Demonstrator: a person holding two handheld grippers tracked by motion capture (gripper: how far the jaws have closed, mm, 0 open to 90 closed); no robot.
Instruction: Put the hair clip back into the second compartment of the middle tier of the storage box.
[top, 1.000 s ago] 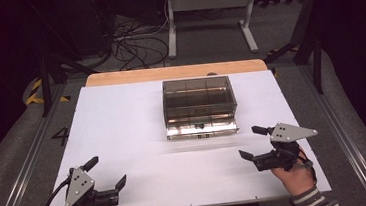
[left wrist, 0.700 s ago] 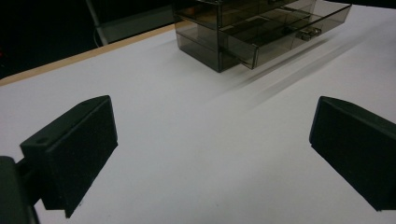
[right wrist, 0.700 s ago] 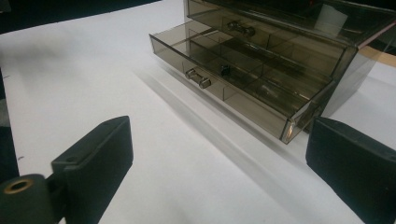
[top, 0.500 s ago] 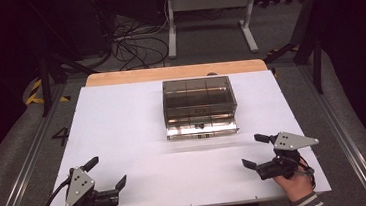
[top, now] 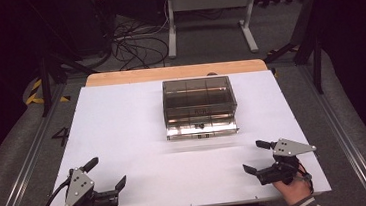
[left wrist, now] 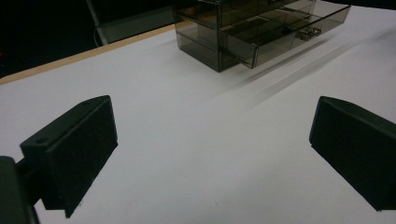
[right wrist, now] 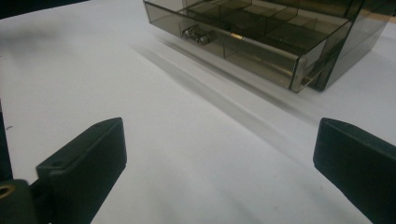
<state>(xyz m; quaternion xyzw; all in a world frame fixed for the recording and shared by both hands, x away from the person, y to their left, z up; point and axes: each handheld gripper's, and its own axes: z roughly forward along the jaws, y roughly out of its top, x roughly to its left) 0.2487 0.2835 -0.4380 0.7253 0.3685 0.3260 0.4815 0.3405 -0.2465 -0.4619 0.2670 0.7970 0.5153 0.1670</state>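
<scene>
Now both my claws, left gripper (top: 108,174) and right gripper (top: 253,156), rest released at the desk's (top: 122,123) near corners, leaving the drawer box's (top: 198,99) pulled-out drawer (top: 202,128) free.

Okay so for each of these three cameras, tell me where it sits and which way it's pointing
High view: above the near table edge, looking forward and down at the drawer box; shows the left gripper and right gripper in the person's hands.
Left gripper view: low on that gripper, facing the box between open jaws.
Right gripper view: low on that gripper, facing the pulled-out drawer between open jaws.
All share the box on the white table.
</scene>
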